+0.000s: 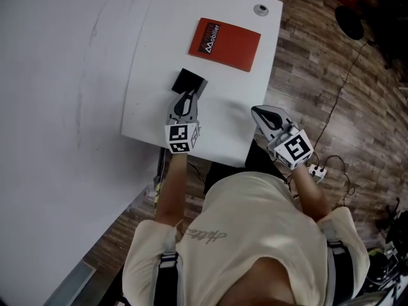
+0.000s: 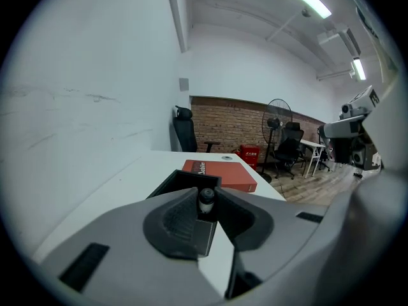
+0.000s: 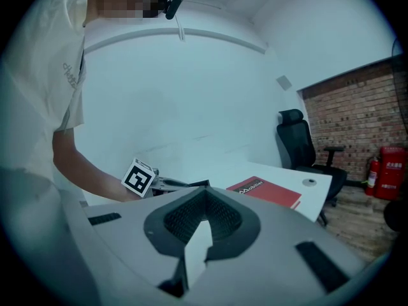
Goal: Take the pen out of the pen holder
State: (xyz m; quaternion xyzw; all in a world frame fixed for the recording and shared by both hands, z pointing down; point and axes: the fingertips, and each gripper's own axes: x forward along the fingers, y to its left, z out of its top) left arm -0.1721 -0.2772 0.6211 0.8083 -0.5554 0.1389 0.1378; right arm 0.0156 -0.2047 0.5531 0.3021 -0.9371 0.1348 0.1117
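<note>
A black square pen holder stands on the white table, just beyond my left gripper. In the left gripper view the holder's open top lies right past the jaw tips. A pen with a dark cap and pale collar stands upright between them, and my left gripper is shut on it. My right gripper hovers apart over the table's near right edge. Its jaws meet at the tips with nothing between them, so the right gripper is shut and empty.
A red book lies flat on the table beyond the holder, with a round cable grommet at the far right corner. A white wall runs along the left. Wooden floor, cables and an office chair lie to the right.
</note>
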